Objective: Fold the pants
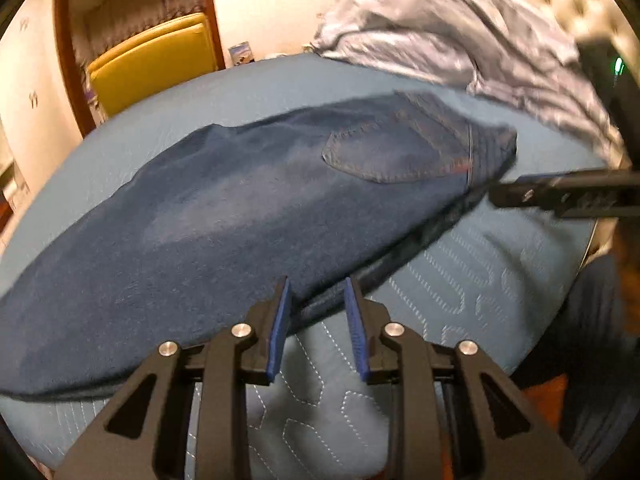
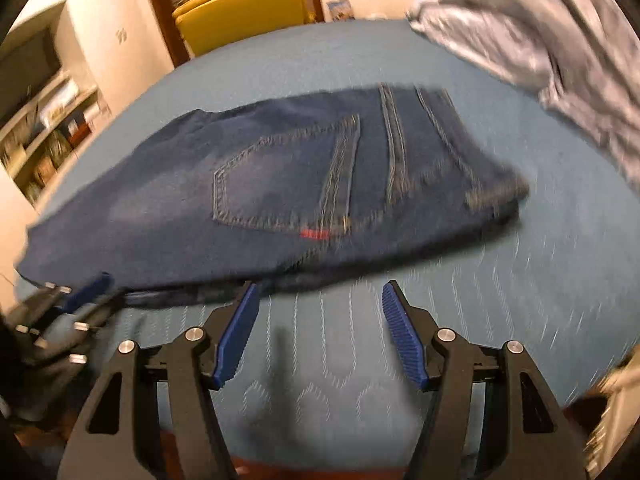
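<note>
Dark blue jeans (image 1: 248, 216) lie folded lengthwise on a blue quilted bed cover (image 1: 472, 280), back pocket up. They also show in the right wrist view (image 2: 280, 184). My left gripper (image 1: 318, 292) is open, its blue pads at the jeans' near edge, holding nothing. My right gripper (image 2: 318, 292) is open and empty just short of the near edge by the waist. The right gripper's finger shows in the left wrist view (image 1: 560, 194) beside the waistband. The left gripper shows at the lower left of the right wrist view (image 2: 80, 300).
A crumpled grey-lilac garment (image 1: 460, 40) lies on the bed behind the jeans, also in the right wrist view (image 2: 540, 32). A yellow chair (image 2: 244, 8) stands in a doorway beyond the bed. Shelves (image 2: 44, 128) are at left.
</note>
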Tool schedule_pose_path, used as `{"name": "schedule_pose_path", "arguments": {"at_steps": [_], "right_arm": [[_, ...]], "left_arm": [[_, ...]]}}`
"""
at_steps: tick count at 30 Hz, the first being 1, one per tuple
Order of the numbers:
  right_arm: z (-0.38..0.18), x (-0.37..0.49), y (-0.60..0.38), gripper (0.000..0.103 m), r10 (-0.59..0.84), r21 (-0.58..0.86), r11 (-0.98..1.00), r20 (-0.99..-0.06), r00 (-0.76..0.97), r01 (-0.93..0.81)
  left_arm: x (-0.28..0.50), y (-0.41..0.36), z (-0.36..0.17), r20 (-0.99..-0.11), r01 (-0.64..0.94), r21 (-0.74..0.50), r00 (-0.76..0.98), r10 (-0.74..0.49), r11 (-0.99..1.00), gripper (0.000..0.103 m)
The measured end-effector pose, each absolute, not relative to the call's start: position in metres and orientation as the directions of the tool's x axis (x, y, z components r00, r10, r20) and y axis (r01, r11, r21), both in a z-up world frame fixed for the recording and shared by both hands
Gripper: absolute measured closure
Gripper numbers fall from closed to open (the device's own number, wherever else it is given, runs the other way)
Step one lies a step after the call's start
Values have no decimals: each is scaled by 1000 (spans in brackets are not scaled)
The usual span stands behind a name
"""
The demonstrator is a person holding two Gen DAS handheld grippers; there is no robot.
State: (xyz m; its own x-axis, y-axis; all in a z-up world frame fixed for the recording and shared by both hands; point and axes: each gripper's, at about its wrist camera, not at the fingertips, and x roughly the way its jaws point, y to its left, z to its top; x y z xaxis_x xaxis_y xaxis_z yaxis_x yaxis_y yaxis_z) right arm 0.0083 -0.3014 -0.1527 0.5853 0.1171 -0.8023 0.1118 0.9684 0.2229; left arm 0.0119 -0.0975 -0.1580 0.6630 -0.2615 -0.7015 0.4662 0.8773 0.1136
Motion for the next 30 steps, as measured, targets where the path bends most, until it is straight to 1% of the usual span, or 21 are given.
{"name": "schedule_pose_path", "arguments": {"at_steps": [1, 4, 7, 9, 10, 12, 15, 16, 17, 18, 20, 22, 23, 25, 27, 28, 29, 30], "right_arm": [[-154, 4, -300, 41, 128, 242, 963, -803, 582, 121], [-153, 7, -307, 42, 190, 331, 931, -796, 575, 151], [-152, 12, -303, 42, 218, 356, 924, -792, 570, 141], [-152, 17, -299, 43, 237, 373, 918, -791, 564, 137], [-152, 19, -297, 43, 253, 389, 911, -789, 560, 137], [-152, 22, -295, 43, 265, 402, 905, -787, 557, 137], [-154, 30, -292, 43, 279, 418, 897, -787, 550, 145], [-154, 33, -291, 43, 277, 416, 898, -788, 550, 145], [-154, 35, -291, 43, 273, 412, 899, -789, 551, 145], [-154, 38, -290, 44, 271, 413, 899, -790, 550, 150], [-155, 44, -291, 50, 271, 418, 893, -794, 544, 165], [-155, 49, -290, 51, 263, 408, 897, -801, 538, 170], [-156, 52, -289, 54, 253, 397, 902, -807, 533, 173], [-158, 55, -289, 62, 234, 377, 909, -814, 531, 178], [-158, 57, -289, 79, 205, 347, 920, -823, 530, 182], [-158, 57, -290, 81, 203, 344, 921, -823, 530, 181], [-157, 57, -290, 89, 206, 344, 923, -823, 530, 175], [-157, 57, -289, 93, 200, 334, 927, -824, 530, 170]], "left_arm": [[12, -98, -159, -700, 463, 121, 667, -255, 878, 81], [12, -97, -156, -686, 455, 145, 686, -242, 879, 81], [16, -97, -162, -705, 466, 156, 670, -233, 871, 82], [16, -98, -166, -707, 473, 173, 671, -226, 864, 86], [14, -98, -166, -706, 477, 182, 672, -223, 860, 93], [11, -98, -166, -700, 485, 211, 681, -215, 848, 95], [9, -95, -166, -689, 489, 216, 690, -223, 845, 93], [9, -94, -165, -685, 484, 219, 694, -220, 847, 83], [9, -93, -165, -682, 476, 228, 701, -209, 850, 79], [9, -92, -166, -681, 476, 238, 703, -203, 847, 79], [8, -93, -166, -684, 480, 256, 703, -194, 839, 79], [7, -92, -166, -688, 493, 258, 698, -200, 831, 79], [7, -91, -167, -689, 494, 259, 696, -199, 830, 79], [9, -92, -170, -690, 494, 261, 696, -198, 829, 79], [11, -94, -169, -686, 492, 270, 702, -194, 827, 80], [13, -95, -169, -689, 499, 266, 696, -199, 825, 86], [14, -96, -169, -693, 505, 261, 691, -204, 822, 92], [14, -98, -168, -692, 506, 272, 694, -199, 819, 95]]}}
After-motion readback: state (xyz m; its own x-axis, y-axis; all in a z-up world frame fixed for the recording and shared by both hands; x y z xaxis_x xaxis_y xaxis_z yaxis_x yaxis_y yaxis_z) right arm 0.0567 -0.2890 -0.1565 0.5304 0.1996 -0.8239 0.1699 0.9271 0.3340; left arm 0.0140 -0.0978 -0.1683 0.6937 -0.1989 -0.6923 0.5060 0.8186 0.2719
